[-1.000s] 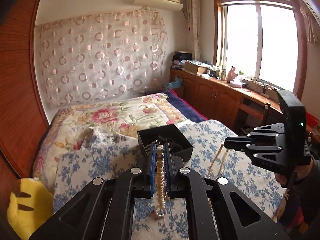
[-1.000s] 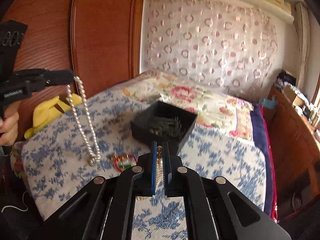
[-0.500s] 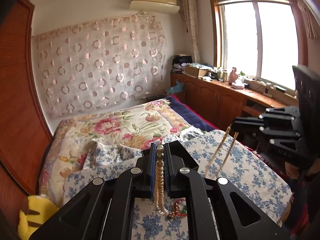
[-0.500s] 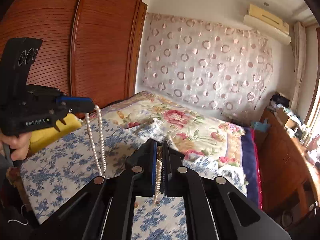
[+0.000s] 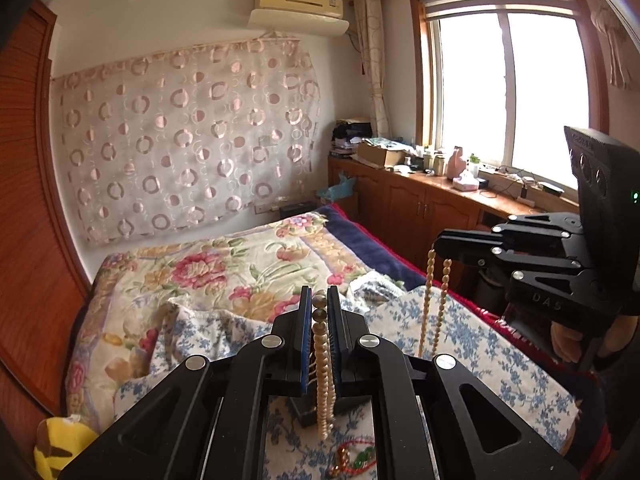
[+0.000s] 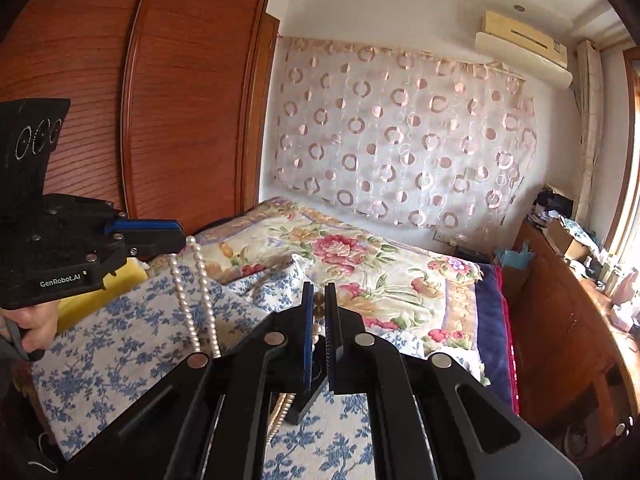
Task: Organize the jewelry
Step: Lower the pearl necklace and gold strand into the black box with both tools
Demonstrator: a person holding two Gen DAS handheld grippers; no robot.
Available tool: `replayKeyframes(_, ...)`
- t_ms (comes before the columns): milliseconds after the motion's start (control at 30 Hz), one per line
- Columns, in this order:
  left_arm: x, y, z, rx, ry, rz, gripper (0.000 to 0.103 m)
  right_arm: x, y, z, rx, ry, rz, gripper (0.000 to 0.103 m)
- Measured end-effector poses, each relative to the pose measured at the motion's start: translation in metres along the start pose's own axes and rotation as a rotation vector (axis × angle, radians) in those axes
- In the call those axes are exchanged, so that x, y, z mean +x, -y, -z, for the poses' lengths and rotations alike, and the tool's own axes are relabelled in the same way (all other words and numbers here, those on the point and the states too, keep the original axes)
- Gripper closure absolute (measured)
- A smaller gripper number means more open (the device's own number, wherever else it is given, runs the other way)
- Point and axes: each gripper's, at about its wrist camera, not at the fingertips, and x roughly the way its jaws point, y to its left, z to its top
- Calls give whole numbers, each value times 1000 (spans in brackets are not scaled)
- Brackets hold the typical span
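Observation:
My left gripper (image 5: 319, 300) is shut on a white pearl necklace (image 5: 322, 376) that hangs down between its blue pads; it also shows in the right wrist view (image 6: 196, 292) dangling from the left gripper (image 6: 176, 240). My right gripper (image 6: 319, 300) is shut on a second, cream bead necklace (image 6: 318, 312); in the left wrist view it hangs (image 5: 434, 304) from the right gripper (image 5: 440, 246). Both are held high above the bed. The black jewelry box (image 6: 310, 398) is mostly hidden under the gripper bodies. A red and green bracelet (image 5: 354, 458) lies on the blue floral cloth.
The bed carries a blue floral cloth (image 6: 120, 344) and a flowered quilt (image 5: 224, 268). A wooden wardrobe (image 6: 180, 120) stands on the left, a cabinet counter with clutter (image 5: 432, 192) under the window on the right. A yellow plush (image 5: 60, 444) lies by the bed's edge.
Both grippers have risen and tilted up with their necklaces. The black box has dropped from open view to under the gripper bodies. The necklaces now hang clear of the cloth.

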Motion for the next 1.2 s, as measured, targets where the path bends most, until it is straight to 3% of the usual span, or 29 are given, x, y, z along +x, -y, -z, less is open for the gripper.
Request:
replayKeyframes(200,13,-3,-12,-4,14,8,96,6,10,-14,4,34,-23,97)
replayKeyframes(500,62,-20,-8,-50,-41,7,96,31,22,-32,0,54,-25,97)
replayKeyframes(833,65,-22,-27,-41,-3,22,96,55,27,-36,8,40,-45,97)
replayKeyframes(1000,88,-29,-10,-57,-75,23,96,80,23,-22,0,-6,-45,97)
replayKeyframes(1200,108,-36,34,-102,-169,38,96,114,23,7,22,-86,-52,97)
